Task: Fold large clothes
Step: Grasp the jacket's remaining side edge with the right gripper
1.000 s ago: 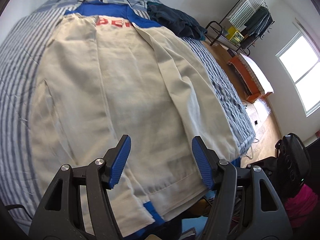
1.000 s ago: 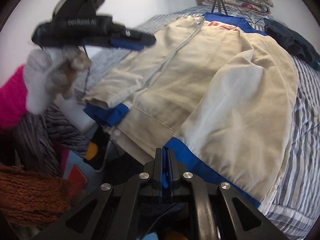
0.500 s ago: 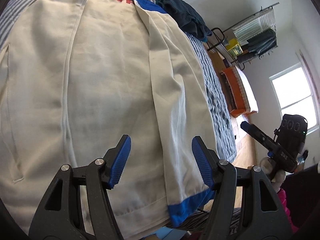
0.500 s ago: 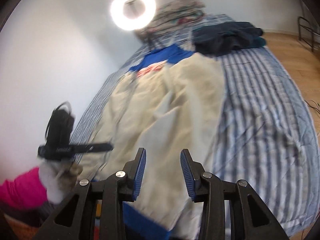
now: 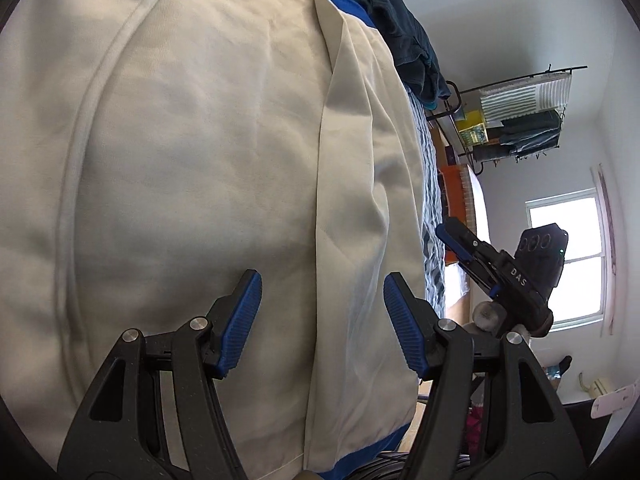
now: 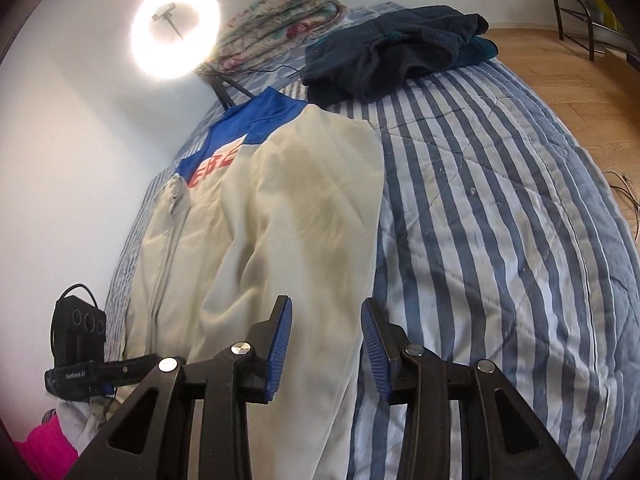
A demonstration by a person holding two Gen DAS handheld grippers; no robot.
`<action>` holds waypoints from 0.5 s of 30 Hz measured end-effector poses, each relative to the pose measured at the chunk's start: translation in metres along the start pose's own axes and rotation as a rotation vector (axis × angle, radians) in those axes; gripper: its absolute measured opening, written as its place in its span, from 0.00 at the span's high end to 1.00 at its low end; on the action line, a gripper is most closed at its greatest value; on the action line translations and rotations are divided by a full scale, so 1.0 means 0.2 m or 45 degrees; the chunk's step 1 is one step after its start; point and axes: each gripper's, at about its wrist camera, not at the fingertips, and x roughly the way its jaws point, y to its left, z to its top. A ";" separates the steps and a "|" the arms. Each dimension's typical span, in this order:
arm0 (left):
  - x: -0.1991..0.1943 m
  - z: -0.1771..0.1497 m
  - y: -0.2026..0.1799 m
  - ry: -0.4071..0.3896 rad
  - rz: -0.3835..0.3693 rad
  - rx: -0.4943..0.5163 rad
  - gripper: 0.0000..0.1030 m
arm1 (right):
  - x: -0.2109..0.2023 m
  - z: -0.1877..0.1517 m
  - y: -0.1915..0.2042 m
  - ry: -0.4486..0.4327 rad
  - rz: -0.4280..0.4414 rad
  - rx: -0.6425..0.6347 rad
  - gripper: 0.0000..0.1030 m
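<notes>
A large cream jacket (image 5: 200, 160) with blue collar, blue hem and red letters lies spread on the striped bed (image 6: 500, 240). One sleeve (image 5: 368, 160) is folded lengthwise over its right side. My left gripper (image 5: 320, 280) hovers open close over the inner edge of that sleeve, with nothing between its pads. My right gripper (image 6: 326, 302) is open above the jacket (image 6: 304, 208) near its right edge, where the cream cloth meets the bedcover. It grips nothing. Each gripper also shows in the other's view, held beside the bed.
A heap of dark clothes (image 6: 392, 52) lies at the head of the bed, next to folded floral quilts (image 6: 280, 20) and a lit ring light (image 6: 176, 32). Wooden floor (image 6: 560, 72) runs along the right. A clothes rack (image 5: 520, 112) stands by the far wall.
My right gripper has gone from shut to open and swung from the jacket's hem to its right side. My left gripper has come lower and closer over the folded sleeve.
</notes>
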 end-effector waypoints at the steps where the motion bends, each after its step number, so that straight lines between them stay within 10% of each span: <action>1: 0.01 0.00 0.00 0.004 -0.012 -0.008 0.37 | 0.01 0.01 -0.01 0.005 -0.003 0.008 0.63; 4: 0.03 0.01 0.01 0.006 -0.039 -0.025 0.49 | 0.05 0.02 -0.04 0.021 -0.012 0.028 0.65; 8: 0.07 0.01 -0.01 0.034 -0.069 -0.015 0.92 | 0.10 0.03 -0.07 0.040 -0.018 0.042 0.72; 15: -0.02 -0.06 -0.10 -0.057 0.024 0.171 1.00 | 0.15 0.05 -0.06 0.048 -0.070 0.022 0.97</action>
